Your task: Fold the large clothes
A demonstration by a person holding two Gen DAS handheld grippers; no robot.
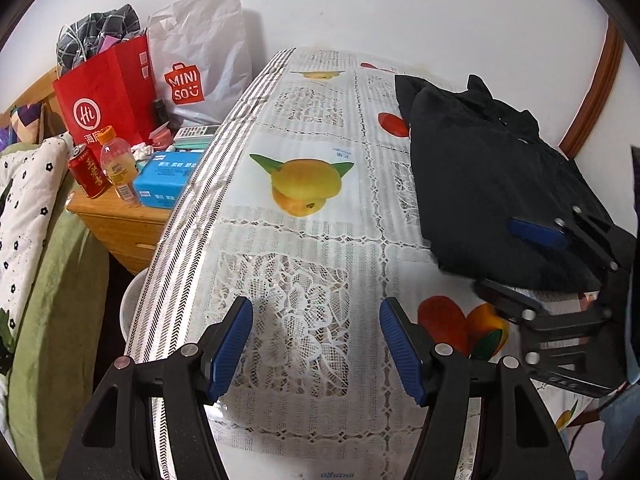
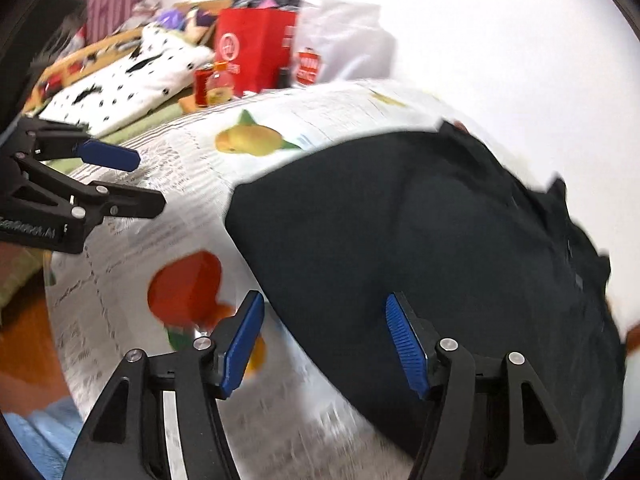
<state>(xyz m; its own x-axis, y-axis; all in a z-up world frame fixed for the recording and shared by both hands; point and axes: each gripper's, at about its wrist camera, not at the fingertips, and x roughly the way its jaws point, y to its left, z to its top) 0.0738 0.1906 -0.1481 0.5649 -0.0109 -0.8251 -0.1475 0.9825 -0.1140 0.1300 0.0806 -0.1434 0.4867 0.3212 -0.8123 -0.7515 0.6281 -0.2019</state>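
A black garment (image 1: 488,176) lies folded into a compact stack on the right side of the table (image 1: 304,184), which has a fruit-print lace cloth. It fills the right wrist view (image 2: 420,248). My left gripper (image 1: 316,344) is open and empty over bare tablecloth, left of the garment. My right gripper (image 2: 324,344) is open, its jaws straddling the garment's near edge; from the left wrist view it (image 1: 516,260) sits at the garment's near right corner. The left gripper also shows in the right wrist view (image 2: 148,180), open.
A wooden nightstand (image 1: 120,224) left of the table holds a red bag (image 1: 104,92), a white Miniso bag (image 1: 200,64), a red can (image 1: 86,170), a bottle (image 1: 118,164) and a blue tissue box (image 1: 168,178). A bed with spotted bedding (image 1: 28,208) lies further left. The wall is behind the table.
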